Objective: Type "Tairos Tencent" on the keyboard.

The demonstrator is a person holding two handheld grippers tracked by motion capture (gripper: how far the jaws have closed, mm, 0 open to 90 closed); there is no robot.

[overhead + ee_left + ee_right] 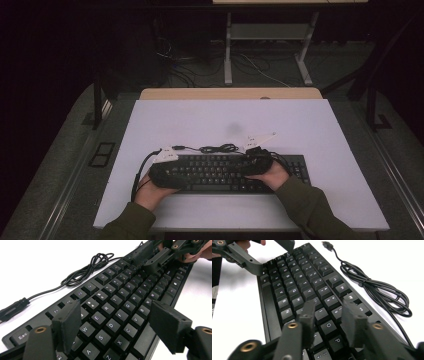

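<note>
While both hands rest over the keyboard (225,172), we see it lying flat on the white table (320,130), near the front edge and about centred between the left & right edges, its long side parallel to the front edge. The cable (217,148) lies coiled in a loose bundle on the table just behind the keyboard's back edge, w/ the plug end toward the left.

Left gripper (113,325): over the keyboard's left end. In the left gripper view its jaws stand wide, one above the number-row side, the other above the space-bar side, w/ the letter keys showing between them. Pads don't press on anything we can make out.

Right gripper (328,315): over the keyboard's right end. In the right gripper view the jaws stand narrow-to-middling apart, above the keys around O and P. Gap between the pads shows keys only; nothing is held. Whether the tips touch the keycaps we can't tell.

Both sleeves come in over the table's front edge.
</note>
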